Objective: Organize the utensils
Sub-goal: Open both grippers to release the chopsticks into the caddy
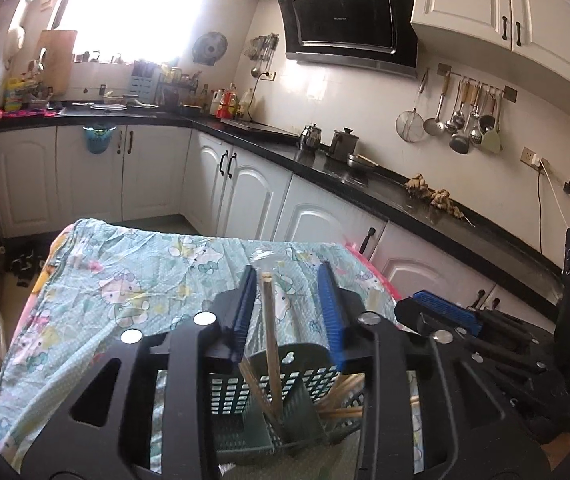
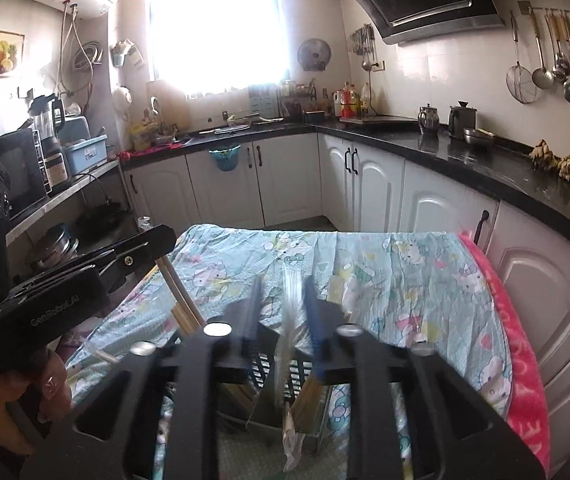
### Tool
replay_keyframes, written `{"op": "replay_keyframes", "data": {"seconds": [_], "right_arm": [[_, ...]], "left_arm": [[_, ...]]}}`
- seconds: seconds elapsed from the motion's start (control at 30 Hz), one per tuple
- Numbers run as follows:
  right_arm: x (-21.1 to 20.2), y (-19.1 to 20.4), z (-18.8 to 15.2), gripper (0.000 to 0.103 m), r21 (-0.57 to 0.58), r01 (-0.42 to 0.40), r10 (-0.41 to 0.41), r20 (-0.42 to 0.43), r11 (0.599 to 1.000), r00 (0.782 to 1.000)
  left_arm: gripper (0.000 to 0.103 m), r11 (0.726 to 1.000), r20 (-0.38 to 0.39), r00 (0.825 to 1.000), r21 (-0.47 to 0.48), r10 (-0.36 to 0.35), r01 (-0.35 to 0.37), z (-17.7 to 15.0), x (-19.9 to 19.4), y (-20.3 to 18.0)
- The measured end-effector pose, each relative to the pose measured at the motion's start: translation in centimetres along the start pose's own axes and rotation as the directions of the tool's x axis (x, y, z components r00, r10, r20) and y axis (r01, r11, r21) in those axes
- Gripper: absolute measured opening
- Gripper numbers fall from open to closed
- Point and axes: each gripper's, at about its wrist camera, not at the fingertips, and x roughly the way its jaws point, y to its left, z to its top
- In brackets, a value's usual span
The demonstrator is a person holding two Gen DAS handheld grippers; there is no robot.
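Utensils under sorting are wooden chopsticks and clear-wrapped items, all gathered at a dark slotted utensil holder [image 1: 281, 404] below both grippers.

Left gripper [image 1: 291, 300]: the blue pads stand apart. One wooden chopstick [image 1: 271, 336] rises between them, close to the left pad; contact cannot be confirmed, and its lower end sits inside a compartment of the holder. The chopstick is judged released or nearly so.

Right gripper [image 2: 283, 308]: the jaws are parted with a clear-wrapped utensil [image 2: 287, 344] standing upright in the gap. The wrapper looks free of both pads, though motion blur limits certainty. Its lower end reaches into the holder [image 2: 273, 376].

Further chopsticks [image 1: 343, 400] already lean in the right-hand compartment of the holder. The holder rests on a surface covered by a cartoon-print cloth [image 1: 125, 280].

Progress: well advanced. Most visible utensils are in the holder, and both current items are at the point of deposit. In the right wrist view one wrapped item [image 2: 97, 352] appears to lie on the cloth beside the holder and is judged outstanding. The rest of the cloth shows no loose utensils.
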Motion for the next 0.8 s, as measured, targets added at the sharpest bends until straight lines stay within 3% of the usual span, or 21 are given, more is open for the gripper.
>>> {"op": "replay_keyframes", "data": {"seconds": [0.07, 0.17, 0.4, 0.57, 0.8], "right_arm": [[-0.4, 0.0, -0.2, 0.031, 0.006, -0.002, 0.002, 0.002, 1.0, 1.0], [-1.2, -0.1, -0.3, 0.043, 0.01, 0.004, -0.004, 0.013, 1.0, 1.0], [-3.4, -0.3, -0.3, 0.062, 0.014, 0.016, -0.016, 0.04, 1.0, 0.999], [-4.8, -0.4, -0.5, 0.073, 0.013, 0.019, -0.02, 0.058, 1.0, 0.998], [-6.4, 0.2, -1.0, 0.077, -0.005, 0.014, -0.013, 0.07, 1.0, 0.997]], "left_arm": [[0.034, 1.0, -0.006, 1.0, -0.007, -0.005, 0.005, 0.0, -0.2, 0.1], [0.043, 1.0, -0.002, 1.0, -0.023, -0.014, 0.014, 0.1, -1.1, 0.3], [0.075, 0.998, 0.026, 0.999, -0.05, -0.026, 0.028, 0.9, -3.6, 0.7], [0.092, 0.998, 0.045, 0.999, -0.064, -0.022, 0.025, 1.3, -5.2, 1.0], [0.092, 0.996, 0.049, 0.999, -0.083, -0.02, 0.024, 0.9, -6.9, 1.4]]}}
